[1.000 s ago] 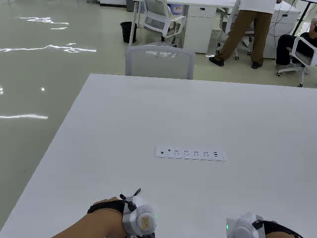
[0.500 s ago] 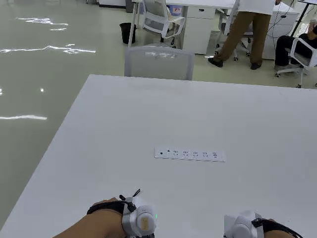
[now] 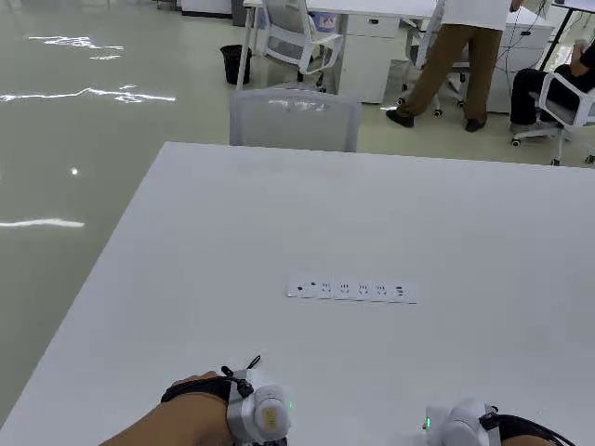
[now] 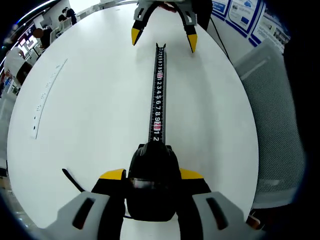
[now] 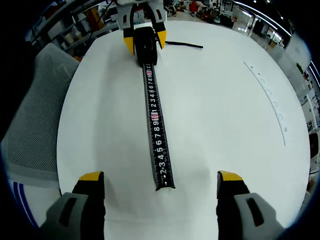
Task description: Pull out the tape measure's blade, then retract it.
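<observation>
My left gripper [image 4: 152,174] grips the case [image 4: 151,192], the blade [image 4: 158,95] lies pulled out on the table [image 4: 90,125] with its tip free between the wide-apart jaws of my right gripper [image 5: 160,176], so I judge pulling is done and next I must let it retract.

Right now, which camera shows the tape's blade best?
The right gripper view: the blade runs full length, numbers readable, hook end nearest. The left gripper view shows it leading away from the case, numbers smaller. The head view looks at the table farther out.
</observation>
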A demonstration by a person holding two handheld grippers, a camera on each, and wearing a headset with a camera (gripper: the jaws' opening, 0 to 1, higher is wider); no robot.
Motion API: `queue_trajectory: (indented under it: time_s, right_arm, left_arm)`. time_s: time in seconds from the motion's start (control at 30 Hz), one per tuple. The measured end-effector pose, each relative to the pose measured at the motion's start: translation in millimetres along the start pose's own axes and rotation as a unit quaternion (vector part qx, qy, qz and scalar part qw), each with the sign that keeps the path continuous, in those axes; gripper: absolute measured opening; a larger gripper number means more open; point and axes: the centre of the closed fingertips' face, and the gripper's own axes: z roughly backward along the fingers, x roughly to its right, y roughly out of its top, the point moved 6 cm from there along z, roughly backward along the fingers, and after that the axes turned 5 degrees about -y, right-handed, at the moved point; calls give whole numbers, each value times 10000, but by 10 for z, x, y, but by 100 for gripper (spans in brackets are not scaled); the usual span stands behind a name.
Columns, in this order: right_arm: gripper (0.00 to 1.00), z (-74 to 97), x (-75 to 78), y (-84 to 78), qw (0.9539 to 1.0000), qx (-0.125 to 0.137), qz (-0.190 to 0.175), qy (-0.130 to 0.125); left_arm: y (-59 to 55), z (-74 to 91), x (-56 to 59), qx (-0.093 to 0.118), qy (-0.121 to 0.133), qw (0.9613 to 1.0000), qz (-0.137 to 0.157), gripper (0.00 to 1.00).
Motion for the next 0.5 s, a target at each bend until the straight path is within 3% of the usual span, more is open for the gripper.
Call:
queue_trajectory:
  time_s: [0.17, 0.37, 0.4, 0.5]
  right_arm:
    - [100, 16, -68, -24, 9996, -144, -11, 240]
    - [100, 43, -52, -6, 9997, -122, -72, 180]
    - [100, 45, -55, 0, 9997, -117, -82, 189]
    - [100, 56, -29, 18, 9998, -56, -126, 145]
  left_arm:
    - [-1, -8, -3, -9, 5, 10000, -9, 35]
    - [-11, 10, -12, 123, 11, 9999, 40, 35]
    - [-46, 6, -22, 74, 22, 9998, 189, 36]
    - [-97, 52, -37, 158, 201, 9995, 190, 50]
